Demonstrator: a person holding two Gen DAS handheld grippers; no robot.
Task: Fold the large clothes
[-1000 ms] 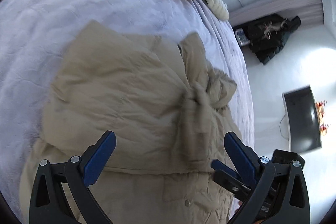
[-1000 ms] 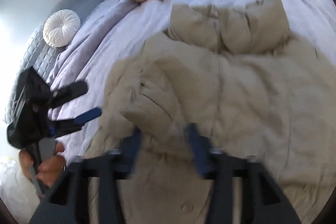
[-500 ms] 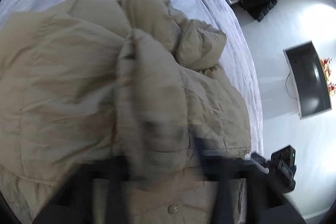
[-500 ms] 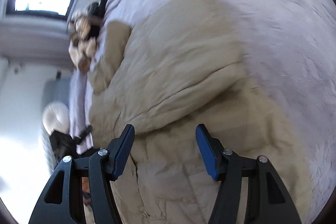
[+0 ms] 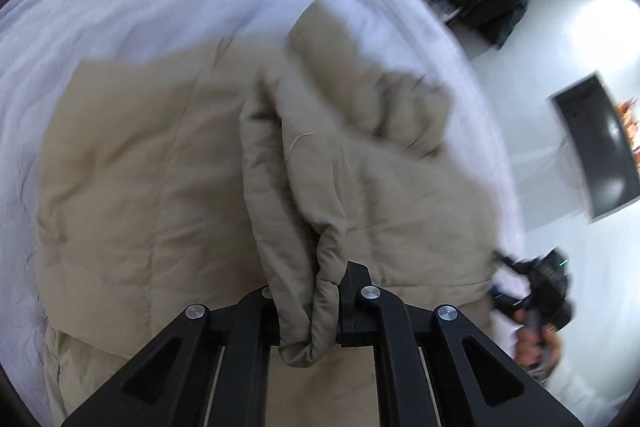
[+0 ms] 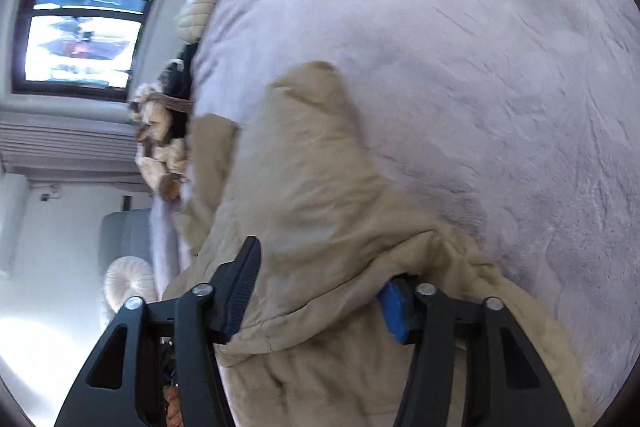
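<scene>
On the bed (image 6: 480,47), the tan coat (image 5: 140,187) lies spread out. Our left gripper (image 5: 308,303) is clamped on a bunched sleeve fold at 6 o'clock. Our right gripper (image 6: 316,303) is closing w/ the coat's thick edge between its jaws. We'd wait for a firm bite, then lift both together, evenly, to avoid slipping.

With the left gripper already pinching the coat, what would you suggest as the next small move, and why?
Probably let the right gripper finish closing on the padded fold of the beige coat lying between its jaws. The left gripper is already shut on a bunched fold, while the right pads do not seem to be pressing yet. Both ends need holding before the coat is carried over on the bedspread.
</scene>
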